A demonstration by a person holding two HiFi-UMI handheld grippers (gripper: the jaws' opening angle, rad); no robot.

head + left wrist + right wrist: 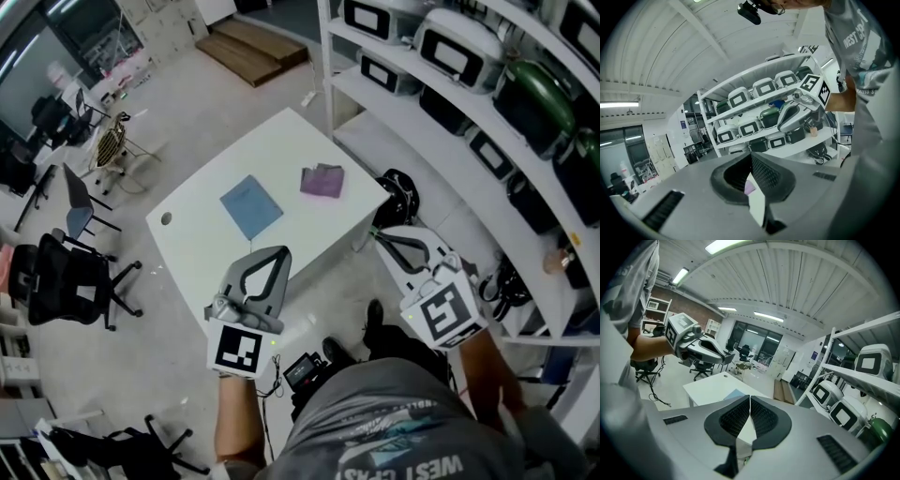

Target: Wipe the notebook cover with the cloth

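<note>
Blue notebook [251,206] near cloth [322,181]; left hand-held gripper [282,252], right hand-held gripper [378,234] closed, seemingly empty.

Bright, even indoor light falls from long white ceiling strip lamps [725,245], high in my right gripper view. Another strip lamp [618,104] glows at the left of my left gripper view. From my head camera the white rectangular table top [202,248] looks slightly washed out. On it, the flat blue notebook [251,207] and crumpled purple cloth [322,181] cast almost no shadow. Both gripper views are fisheye, with black rounded corners and bowed white metal shelves [750,73]. Whatever sits nearest each lens is soft; the far room is clearer.
</note>
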